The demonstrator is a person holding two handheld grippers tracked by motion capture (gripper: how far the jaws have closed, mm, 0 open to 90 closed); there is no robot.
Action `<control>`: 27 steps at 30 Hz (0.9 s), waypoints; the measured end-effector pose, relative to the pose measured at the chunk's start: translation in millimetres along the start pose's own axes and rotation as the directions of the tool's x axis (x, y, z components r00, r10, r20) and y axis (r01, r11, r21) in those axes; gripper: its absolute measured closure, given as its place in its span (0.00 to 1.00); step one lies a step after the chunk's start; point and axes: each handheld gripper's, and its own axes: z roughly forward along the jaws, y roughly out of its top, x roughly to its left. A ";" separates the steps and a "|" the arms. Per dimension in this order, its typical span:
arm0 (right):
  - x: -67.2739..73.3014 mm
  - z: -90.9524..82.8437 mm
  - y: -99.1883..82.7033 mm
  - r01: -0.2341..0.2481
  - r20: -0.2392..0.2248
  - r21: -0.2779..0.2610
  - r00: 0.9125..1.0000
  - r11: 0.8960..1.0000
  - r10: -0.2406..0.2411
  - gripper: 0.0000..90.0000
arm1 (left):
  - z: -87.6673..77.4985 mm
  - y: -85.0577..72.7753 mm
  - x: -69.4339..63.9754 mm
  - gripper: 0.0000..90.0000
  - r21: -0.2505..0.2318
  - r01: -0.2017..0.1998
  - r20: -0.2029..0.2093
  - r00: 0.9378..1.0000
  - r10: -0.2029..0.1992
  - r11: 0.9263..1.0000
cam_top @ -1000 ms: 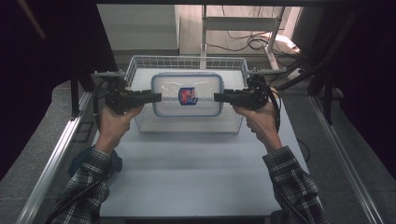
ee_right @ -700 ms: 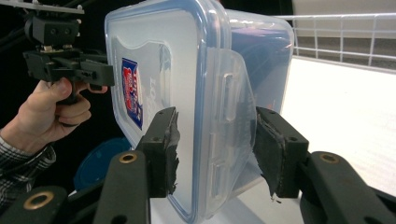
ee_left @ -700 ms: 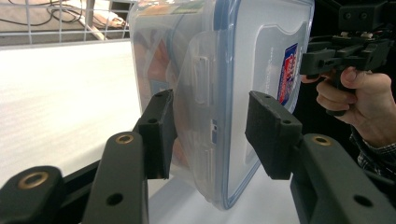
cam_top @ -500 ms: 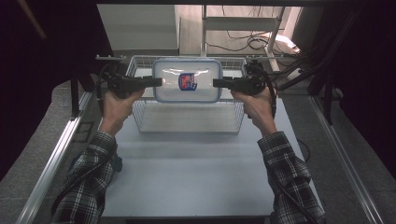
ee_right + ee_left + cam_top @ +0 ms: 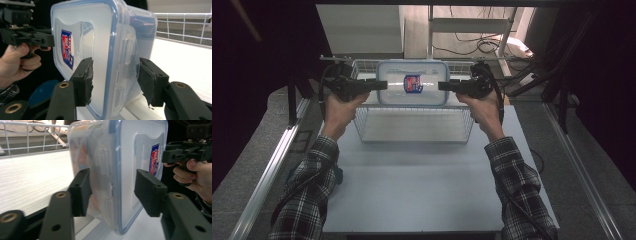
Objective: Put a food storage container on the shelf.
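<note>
A clear plastic container (image 5: 412, 82) with a blue-rimmed lid and a red-and-blue label stands on its long edge at the far wall of the wire basket (image 5: 362, 131), lid towards me. My left gripper (image 5: 382, 85) reaches its left end and my right gripper (image 5: 443, 86) its right end. In the left gripper view the jaws of the left gripper (image 5: 112, 192) straddle the container (image 5: 110, 170); they have just been opening, and a slim gap shows on the lid side. In the right gripper view the right gripper (image 5: 115, 80) also straddles the container (image 5: 100, 37), its worn pads (image 5: 88, 80) standing off the lid.
The white wire basket sits at the far end of a pale table top (image 5: 422, 185). A metal rail (image 5: 267, 170) runs along the left edge. Cables (image 5: 472, 47) and a frame lie beyond the basket. Dark curtains close both sides.
Both hands carried the container away from me and tipped it from lying flat over the basket to standing on edge at the far wall. Over the last half second it barely moved.
</note>
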 end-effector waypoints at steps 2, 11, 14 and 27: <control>0.7 -0.2 -0.2 0.007 0.005 0.005 1.000 1.000 -0.007 0.51 | 0.4 0.1 -2.2 0.51 0.015 -0.025 -0.016 1.000 0.025 1.000; 2.8 1.6 0.4 0.028 0.027 0.020 0.999 0.999 -0.028 0.48 | 7.5 -4.4 -1.5 0.45 0.073 -0.068 -0.043 0.996 0.072 0.995; 2.9 2.5 0.5 0.028 0.034 0.021 0.999 0.999 -0.029 0.47 | 8.8 -5.8 0.6 0.44 0.071 -0.062 -0.034 0.997 0.064 0.996; 5.8 5.8 1.2 0.058 0.094 0.043 0.994 0.997 -0.062 0.37 | 13.9 -6.3 1.2 0.40 0.069 -0.035 -0.056 0.998 0.039 0.997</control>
